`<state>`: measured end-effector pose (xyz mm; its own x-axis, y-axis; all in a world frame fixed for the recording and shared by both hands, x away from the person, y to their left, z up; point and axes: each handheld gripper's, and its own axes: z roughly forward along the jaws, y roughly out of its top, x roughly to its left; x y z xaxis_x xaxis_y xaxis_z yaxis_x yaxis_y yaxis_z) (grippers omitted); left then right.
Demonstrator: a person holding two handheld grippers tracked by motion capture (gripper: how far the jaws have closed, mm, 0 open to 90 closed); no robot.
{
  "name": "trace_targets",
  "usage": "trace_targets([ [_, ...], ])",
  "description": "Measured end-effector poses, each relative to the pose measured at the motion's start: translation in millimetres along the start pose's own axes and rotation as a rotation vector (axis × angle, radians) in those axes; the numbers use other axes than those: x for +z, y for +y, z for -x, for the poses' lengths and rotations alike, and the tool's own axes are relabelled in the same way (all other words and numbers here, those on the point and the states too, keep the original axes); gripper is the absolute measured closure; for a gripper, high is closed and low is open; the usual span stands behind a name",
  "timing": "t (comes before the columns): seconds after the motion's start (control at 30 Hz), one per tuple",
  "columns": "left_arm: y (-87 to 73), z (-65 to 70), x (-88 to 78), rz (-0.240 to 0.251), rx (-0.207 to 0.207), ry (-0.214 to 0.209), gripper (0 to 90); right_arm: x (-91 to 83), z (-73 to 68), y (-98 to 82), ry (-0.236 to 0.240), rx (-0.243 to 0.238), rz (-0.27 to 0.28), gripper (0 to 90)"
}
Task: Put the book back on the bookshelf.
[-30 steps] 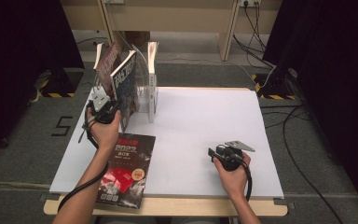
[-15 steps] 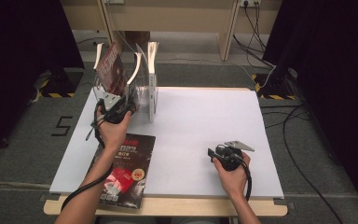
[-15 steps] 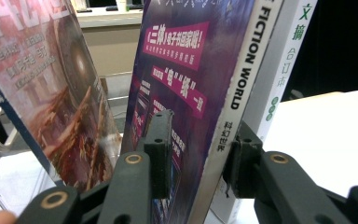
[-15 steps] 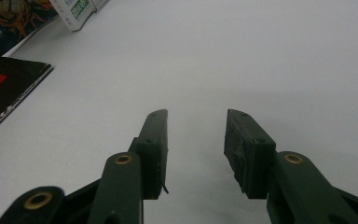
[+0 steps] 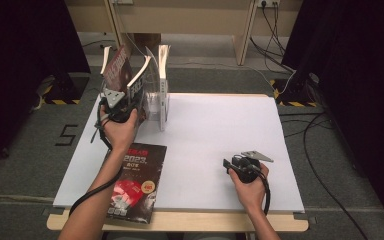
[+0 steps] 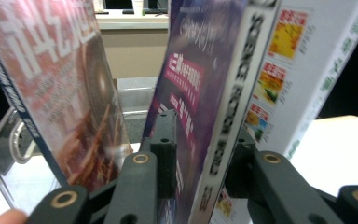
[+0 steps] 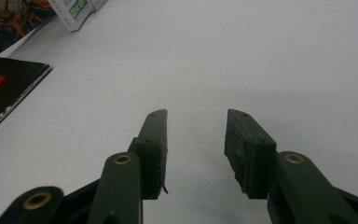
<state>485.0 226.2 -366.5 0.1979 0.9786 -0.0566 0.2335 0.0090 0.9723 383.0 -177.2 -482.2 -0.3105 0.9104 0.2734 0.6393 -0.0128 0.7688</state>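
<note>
1. At the far left of the table (image 5: 205, 130), a clear rack (image 5: 152, 102) stood by the back edge and held magazines upright in separate slots.
2. The leftmost one, a reddish magazine (image 6: 51, 84), leaned to the left in the rack.
3. Next to it stood a purple magazine (image 6: 200, 93), tilted, its lower edge down between the two black jaws of the left gripper (image 6: 200, 158).
4. The left gripper (image 5: 122, 107) was held at the front of the rack, pointing into it. Its jaws had just been closing a little with the purple magazine between them; in the left gripper view they stood on either side of it, but whether the pads pressed on it could not be told.
5. To the right of the purple one a white magazine (image 6: 303, 65) with small yellow pictures stood upright.
6. Nearer the person, below the left hand, a black magazine (image 5: 135, 182) with red print lay flat on the table, its near end reaching the front edge.
7. The middle of the table was bare white.
8. On the right, well apart from the rack, the right gripper (image 5: 228, 164) rested low on the table in the person's hand, pointing left.
9. Its jaws (image 7: 196, 140) stood apart with nothing between them, released.
</note>
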Motion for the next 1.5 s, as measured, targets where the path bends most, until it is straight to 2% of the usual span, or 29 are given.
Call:
trace_targets([
  [0.07, 4.6, -3.9, 0.6, -0.004, -0.015, 0.006, 73.1, 0.2, 0.9, 0.0, 0.000, -0.015, 0.000, 59.4],
  [0.13, 9.6, -8.8, 1.1, 0.000, -0.044, 0.009, 74.5, 0.1, 0.1, -0.2, 0.001, -0.006, -0.002, 59.3],
  [0.23, 17.5, -14.0, 3.8, -0.010, -0.054, 0.011, 75.7, 0.4, 0.5, -0.3, 0.001, -0.003, -0.005, 59.2],
  [0.47, 25.0, -16.5, 9.3, -0.033, -0.054, 0.003, 76.6, 1.5, 1.3, -0.6, 0.004, -0.003, -0.012, 58.6],
  [0.53, 25.0, -15.6, 9.9, -0.038, -0.046, -0.006, 78.4, 1.7, 1.9, -0.5, 0.004, -0.010, -0.012, 58.5],
  [0.63, 24.7, -13.9, 9.5, -0.052, -0.033, -0.017, 81.3, 1.5, 1.5, -0.7, 0.004, 0.005, -0.017, 58.3],
  [0.93, 25.6, -15.2, 3.1, -0.088, 0.000, -0.050, 82.2, 3.3, 3.8, -1.6, -0.002, -0.012, -0.035, 58.2],
  [1.27, 26.2, -28.6, -0.5, -0.022, 0.007, -0.028, 82.5, 4.5, 4.5, -1.7, -0.003, -0.006, -0.034, 58.3],
  [1.5, 28.0, -33.9, 0.8, 0.004, -0.011, -0.026, 82.6, 4.0, 4.3, -1.9, -0.007, -0.002, -0.035, 58.3],
])
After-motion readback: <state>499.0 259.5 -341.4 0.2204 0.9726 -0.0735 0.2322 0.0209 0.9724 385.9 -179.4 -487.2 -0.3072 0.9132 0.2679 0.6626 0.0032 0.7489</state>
